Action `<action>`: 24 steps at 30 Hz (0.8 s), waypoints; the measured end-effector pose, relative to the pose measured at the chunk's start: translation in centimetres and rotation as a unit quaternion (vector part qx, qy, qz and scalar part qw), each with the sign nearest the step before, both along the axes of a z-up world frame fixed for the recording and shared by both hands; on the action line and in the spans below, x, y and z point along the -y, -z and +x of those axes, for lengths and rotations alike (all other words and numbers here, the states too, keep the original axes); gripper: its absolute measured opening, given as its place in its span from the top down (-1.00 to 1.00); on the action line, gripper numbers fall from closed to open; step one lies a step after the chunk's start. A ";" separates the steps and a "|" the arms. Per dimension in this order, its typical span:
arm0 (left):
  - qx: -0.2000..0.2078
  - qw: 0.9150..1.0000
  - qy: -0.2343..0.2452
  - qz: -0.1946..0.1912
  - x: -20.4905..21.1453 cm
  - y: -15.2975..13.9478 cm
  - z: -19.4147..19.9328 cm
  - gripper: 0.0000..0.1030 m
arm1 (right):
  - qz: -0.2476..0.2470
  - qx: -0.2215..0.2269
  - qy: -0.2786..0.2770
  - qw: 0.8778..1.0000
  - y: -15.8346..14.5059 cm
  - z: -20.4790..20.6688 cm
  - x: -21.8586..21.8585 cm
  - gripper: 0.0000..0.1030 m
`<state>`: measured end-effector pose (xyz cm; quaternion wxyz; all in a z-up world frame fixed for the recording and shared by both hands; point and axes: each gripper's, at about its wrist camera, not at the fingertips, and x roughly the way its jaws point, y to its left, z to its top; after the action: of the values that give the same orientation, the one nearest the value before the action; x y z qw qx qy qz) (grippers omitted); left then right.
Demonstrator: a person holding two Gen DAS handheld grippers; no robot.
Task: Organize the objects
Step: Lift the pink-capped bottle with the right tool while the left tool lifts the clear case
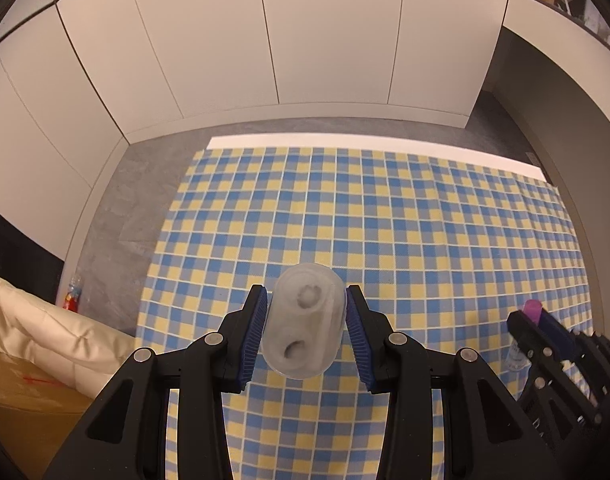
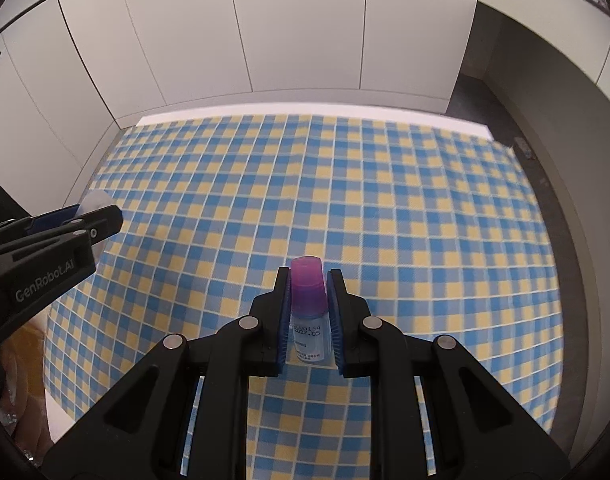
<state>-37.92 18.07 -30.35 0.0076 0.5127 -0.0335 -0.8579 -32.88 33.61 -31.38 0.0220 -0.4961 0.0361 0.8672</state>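
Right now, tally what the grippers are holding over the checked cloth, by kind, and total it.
Frosted translucent container, in the left gripper: 1
Small bottle with purple cap, in the right gripper: 1
Loose items on the checked cloth: 0 in view
Total: 2
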 end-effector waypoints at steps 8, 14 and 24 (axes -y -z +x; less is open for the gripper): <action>-0.020 1.000 0.000 -0.001 0.8 -5.3 1.4 0.22 | 0.001 -0.005 0.006 1.000 -4.5 0.1 -0.7 0.65; -0.039 0.999 0.003 0.004 0.5 -10.4 2.3 0.22 | 0.015 -0.018 0.006 1.000 -9.3 0.8 -1.3 0.65; -0.065 0.998 0.007 0.016 0.7 -18.4 4.3 0.22 | 0.028 -0.043 -0.011 0.999 -18.8 1.9 -1.1 0.65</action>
<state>-33.60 17.33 -11.93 -0.0043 0.4560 -0.0229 -0.8897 -30.99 34.74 -12.55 0.0247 -0.4580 0.0072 0.8886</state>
